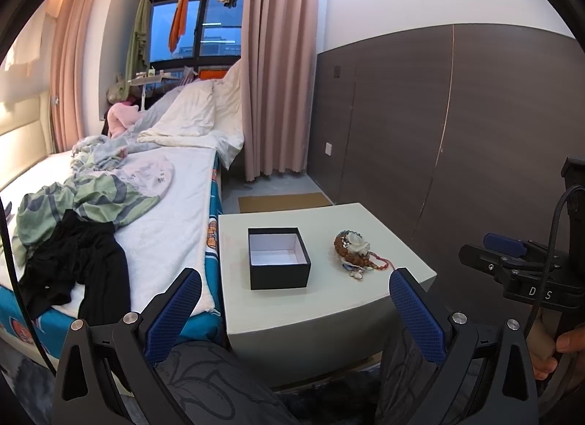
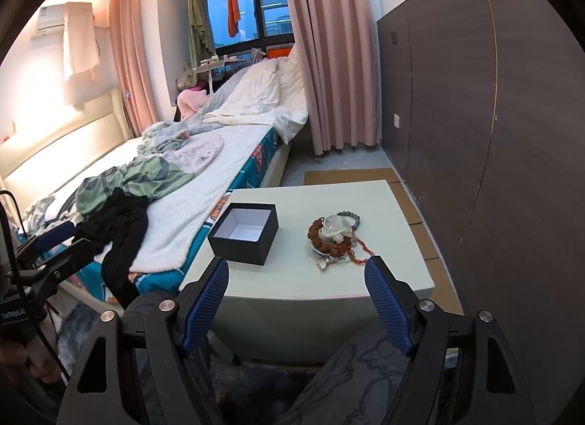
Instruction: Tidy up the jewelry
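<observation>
On the pale bedside table (image 1: 256,216), with the empty black box (image 1: 278,258) left and the jewelry heap (image 2: 334,238) right, both ahead of the wide-open, empty left gripper (image 1: 296,311) and right gripper (image 2: 296,300), best pinch one loose strand at the heap's near edge.

black box (image 1: 279,273) with white inside, pale table (image 1: 321,304), pink curtain (image 1: 278,59)

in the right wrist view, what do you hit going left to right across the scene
left gripper → black clothing on the bed → open black box → jewelry pile → dark wall panel
</observation>
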{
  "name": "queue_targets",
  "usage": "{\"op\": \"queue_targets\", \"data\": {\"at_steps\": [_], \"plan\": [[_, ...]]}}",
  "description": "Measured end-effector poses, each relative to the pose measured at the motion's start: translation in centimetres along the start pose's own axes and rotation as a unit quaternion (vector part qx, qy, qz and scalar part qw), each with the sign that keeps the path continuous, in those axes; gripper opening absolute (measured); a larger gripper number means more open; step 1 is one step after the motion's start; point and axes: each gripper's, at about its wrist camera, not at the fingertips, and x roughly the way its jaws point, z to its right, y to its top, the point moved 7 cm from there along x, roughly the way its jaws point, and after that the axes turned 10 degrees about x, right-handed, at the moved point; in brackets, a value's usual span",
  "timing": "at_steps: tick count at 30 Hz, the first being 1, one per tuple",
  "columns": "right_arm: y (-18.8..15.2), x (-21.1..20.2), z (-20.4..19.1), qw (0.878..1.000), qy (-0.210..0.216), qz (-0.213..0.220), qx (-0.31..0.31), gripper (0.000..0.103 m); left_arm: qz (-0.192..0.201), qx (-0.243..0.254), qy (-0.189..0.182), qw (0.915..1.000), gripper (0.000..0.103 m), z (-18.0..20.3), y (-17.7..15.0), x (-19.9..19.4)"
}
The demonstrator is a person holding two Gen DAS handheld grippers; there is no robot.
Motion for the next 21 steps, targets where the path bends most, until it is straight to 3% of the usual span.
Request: {"op": "queue_targets", "data": {"at_steps": [11, 21], "plan": [[0.1, 0.1, 0.0, 1.000, -0.001, 0.001, 0.000, 0.076, -0.003, 0.001, -0.003, 1.0000, 0.102, 0.1, -0.2, 0.2], [0.2, 0.6, 0.8, 1.000, 0.007, 0.001, 0.007, 0.076, -0.016, 0.012, -0.018, 0.9996, 0.102, 0.8, 0.6, 3.0]]}}
